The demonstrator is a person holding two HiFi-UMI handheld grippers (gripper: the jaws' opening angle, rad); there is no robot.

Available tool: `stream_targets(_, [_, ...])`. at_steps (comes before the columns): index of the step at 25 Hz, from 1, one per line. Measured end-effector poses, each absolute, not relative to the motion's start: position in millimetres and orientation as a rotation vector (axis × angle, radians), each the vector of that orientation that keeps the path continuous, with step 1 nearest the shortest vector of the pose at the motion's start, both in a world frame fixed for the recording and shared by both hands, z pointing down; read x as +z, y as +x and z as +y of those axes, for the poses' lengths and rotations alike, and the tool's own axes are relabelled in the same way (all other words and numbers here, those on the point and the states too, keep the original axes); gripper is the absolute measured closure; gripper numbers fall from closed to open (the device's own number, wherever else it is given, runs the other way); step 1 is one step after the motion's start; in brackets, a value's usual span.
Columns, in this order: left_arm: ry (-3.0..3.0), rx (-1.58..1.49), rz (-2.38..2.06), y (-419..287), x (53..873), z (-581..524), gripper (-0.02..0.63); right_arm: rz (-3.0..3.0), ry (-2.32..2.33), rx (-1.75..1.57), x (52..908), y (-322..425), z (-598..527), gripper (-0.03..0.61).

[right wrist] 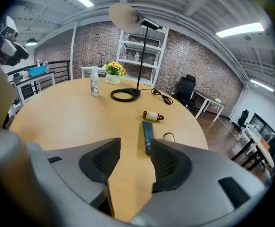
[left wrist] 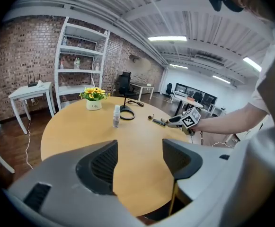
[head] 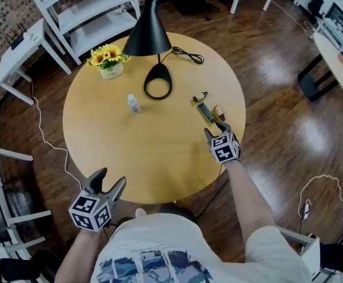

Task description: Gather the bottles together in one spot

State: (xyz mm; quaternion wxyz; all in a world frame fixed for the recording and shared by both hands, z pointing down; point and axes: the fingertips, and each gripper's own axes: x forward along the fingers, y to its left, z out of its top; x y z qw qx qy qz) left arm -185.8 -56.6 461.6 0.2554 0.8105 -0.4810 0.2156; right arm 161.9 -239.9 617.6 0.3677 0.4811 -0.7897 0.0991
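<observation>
On the round wooden table a small clear bottle stands upright near the middle. At the right side lie a little brown dropper bottle, a dark tube and a small amber bottle. My right gripper is open just short of the tube, with nothing between its pads; the amber bottle lies by its right jaw. My left gripper hangs open and empty over the table's near edge, far from the clear bottle.
A black desk lamp has its ring base behind the clear bottle, with its cable trailing to the far edge. A pot of yellow flowers stands at the far left. White shelving and a white side table stand beyond the table.
</observation>
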Motion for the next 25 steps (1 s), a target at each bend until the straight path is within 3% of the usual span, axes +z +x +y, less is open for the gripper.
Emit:
stream_targets(11, [2.145,0.665,-1.336,-159,466,-75,0.314,-1.976,1.191,0.327,672,185,-300,0.390])
stream_targets(18, [2.194,0.690,-1.301,-145,462,-84,0.321,-2.022,1.202,0.408,670,181,-291,0.466])
stream_targets(25, [2.341,0.721,-1.149,-116,458,-105,0.321,-2.348,1.189,0.772,618,141,-236,0.465])
